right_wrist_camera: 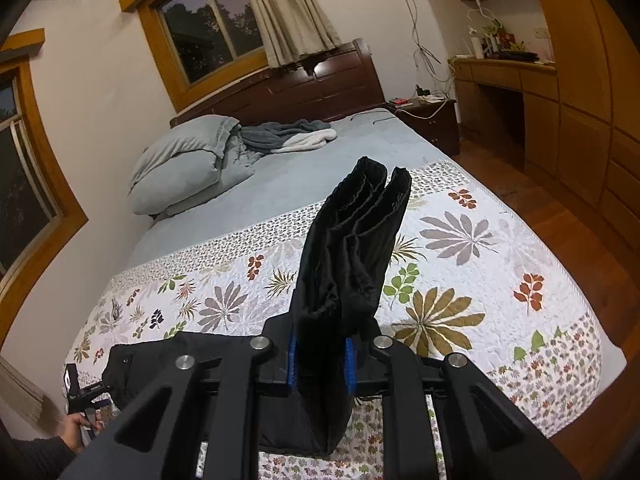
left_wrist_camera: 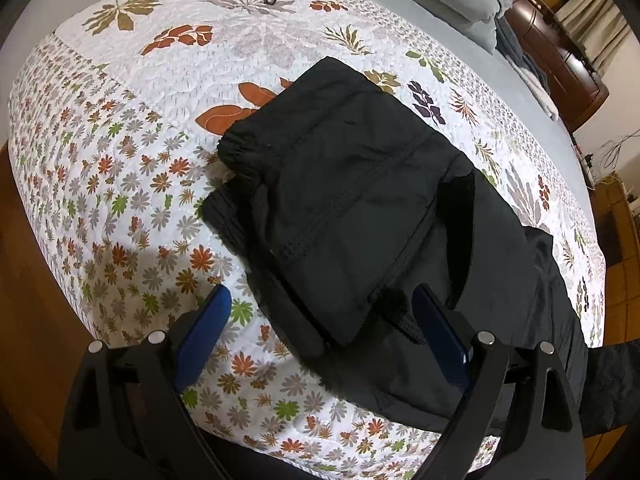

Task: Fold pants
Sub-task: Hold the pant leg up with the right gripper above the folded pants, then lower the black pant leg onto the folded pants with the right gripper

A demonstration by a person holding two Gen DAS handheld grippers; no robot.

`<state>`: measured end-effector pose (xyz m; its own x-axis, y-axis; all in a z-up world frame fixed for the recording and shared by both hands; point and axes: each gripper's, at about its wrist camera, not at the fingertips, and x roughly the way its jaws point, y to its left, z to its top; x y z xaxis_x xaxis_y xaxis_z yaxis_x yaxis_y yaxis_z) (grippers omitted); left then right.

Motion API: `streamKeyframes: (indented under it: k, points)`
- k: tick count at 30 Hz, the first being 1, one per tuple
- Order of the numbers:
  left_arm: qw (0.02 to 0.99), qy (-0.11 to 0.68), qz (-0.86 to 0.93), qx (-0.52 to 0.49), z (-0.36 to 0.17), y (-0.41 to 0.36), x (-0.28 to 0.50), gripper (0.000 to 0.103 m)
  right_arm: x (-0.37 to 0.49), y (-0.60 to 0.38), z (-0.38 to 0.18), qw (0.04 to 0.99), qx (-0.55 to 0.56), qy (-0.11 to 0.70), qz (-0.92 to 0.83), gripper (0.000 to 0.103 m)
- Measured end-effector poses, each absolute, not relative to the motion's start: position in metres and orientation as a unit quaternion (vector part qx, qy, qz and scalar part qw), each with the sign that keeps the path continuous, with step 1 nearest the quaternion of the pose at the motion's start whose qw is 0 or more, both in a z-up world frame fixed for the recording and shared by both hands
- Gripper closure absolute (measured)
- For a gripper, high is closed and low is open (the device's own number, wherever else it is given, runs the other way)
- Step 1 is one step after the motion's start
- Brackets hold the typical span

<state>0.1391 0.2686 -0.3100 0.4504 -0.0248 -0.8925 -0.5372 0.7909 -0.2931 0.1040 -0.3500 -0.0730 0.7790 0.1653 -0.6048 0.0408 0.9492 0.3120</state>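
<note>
The black pants (left_wrist_camera: 352, 216) lie half-folded on the flowered quilt (left_wrist_camera: 120, 184), soft and floppy, one bunched end clamped in the right gripper (right_wrist_camera: 322, 364), the left gripper (left_wrist_camera: 320, 344) spread wide over them.

2 wrist views, shared quilt (left_wrist_camera: 120, 184) close below

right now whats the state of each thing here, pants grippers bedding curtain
pants: black, folded over in layers on the quilt, one bunched end lifted
right gripper: shut on the lifted end of the pants
left gripper: open, wide over the folded pants, gripping nothing
quilt: spread flat over the foot of the bed
pillow: slumped at the headboard
curtain: drawn aside, window uncovered
</note>
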Motion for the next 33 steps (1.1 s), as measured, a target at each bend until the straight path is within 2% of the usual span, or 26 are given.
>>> streamKeyframes:
  k: [33]
  points:
    - [0.801, 0.486, 0.141, -0.321, -0.311, 0.276, 0.125, 0.012, 0.12, -0.283, -0.066, 0.93, 0.087, 0.354, 0.057, 0.086]
